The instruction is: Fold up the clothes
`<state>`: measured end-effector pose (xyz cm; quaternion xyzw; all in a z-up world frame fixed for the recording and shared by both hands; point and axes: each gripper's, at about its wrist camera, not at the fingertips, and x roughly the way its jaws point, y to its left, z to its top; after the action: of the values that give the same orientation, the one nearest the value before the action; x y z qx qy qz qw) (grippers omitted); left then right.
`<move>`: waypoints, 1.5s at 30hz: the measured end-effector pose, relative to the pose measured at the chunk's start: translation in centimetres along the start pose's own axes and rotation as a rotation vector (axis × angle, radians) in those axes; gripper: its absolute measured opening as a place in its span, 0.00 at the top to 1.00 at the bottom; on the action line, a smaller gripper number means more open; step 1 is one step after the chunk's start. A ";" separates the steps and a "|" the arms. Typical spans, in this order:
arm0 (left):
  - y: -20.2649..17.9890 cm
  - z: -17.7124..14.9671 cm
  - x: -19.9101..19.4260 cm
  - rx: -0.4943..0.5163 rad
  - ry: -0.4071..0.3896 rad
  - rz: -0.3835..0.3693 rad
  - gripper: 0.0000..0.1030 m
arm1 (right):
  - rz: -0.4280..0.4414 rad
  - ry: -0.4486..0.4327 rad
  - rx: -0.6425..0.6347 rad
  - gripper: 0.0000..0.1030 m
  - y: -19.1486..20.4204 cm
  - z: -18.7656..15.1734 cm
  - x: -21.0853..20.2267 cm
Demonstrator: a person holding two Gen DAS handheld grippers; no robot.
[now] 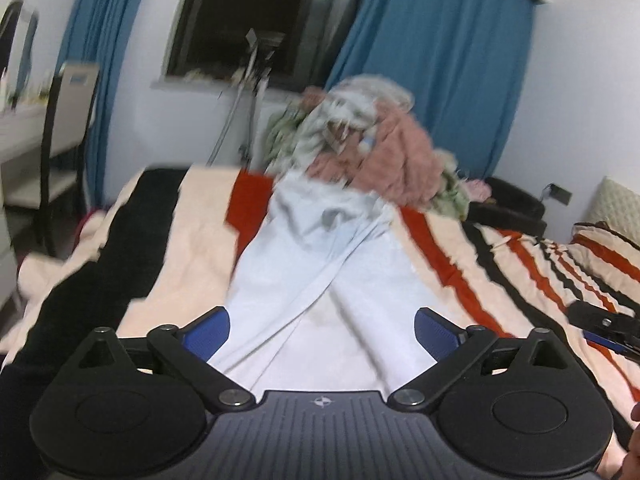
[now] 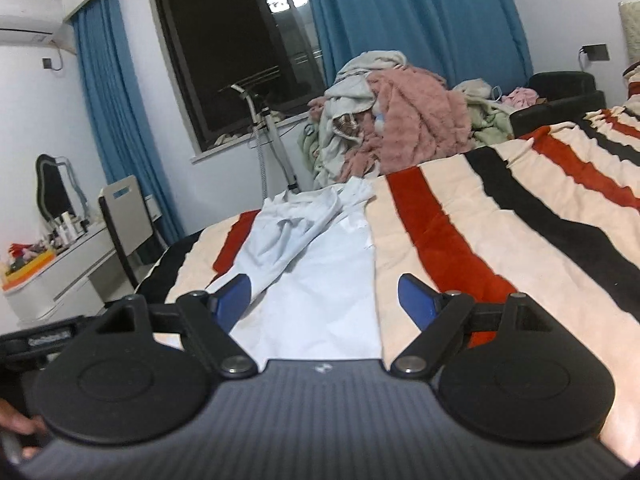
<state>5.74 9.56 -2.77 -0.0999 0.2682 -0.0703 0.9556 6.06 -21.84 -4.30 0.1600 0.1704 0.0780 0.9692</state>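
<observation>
A pale white garment (image 1: 320, 264) lies lengthwise on the striped blanket (image 1: 188, 232), one sleeve folded diagonally across its body. My left gripper (image 1: 322, 332) hovers over the garment's near end, jaws wide open and nothing pinched between the blue pads (image 1: 212, 332). In the right wrist view the same garment (image 2: 320, 280) stretches away with its far end bunched up. My right gripper (image 2: 324, 300) is open too, above the garment's near right edge, and its tip shows at the right edge of the left wrist view as the right gripper (image 1: 604, 326).
A heap of pink, grey and green clothes (image 2: 400, 120) sits at the bed's far end. A garment steamer stand (image 2: 272, 132), a chair (image 2: 124, 216) and a white dresser (image 2: 60, 264) stand on the left. Blue curtains (image 2: 420, 20) flank a dark window (image 2: 232, 52).
</observation>
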 end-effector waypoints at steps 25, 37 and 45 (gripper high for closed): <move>8.7 -0.6 0.2 0.260 0.628 0.170 0.99 | 0.033 0.075 0.216 0.20 -3.2 -0.1 0.4; -7.9 -0.7 -7.7 0.318 0.373 -0.107 1.00 | 0.032 -0.037 0.180 0.20 -4.1 1.9 -1.9; -10.1 -8.4 -2.8 0.360 0.514 -0.094 1.00 | 0.060 -0.003 0.193 0.20 -4.7 1.7 -1.6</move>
<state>-1.84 -1.00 -6.07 0.0797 0.4791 -0.1835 0.8546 5.60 -27.03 -3.89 0.2579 0.1708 0.0901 0.9467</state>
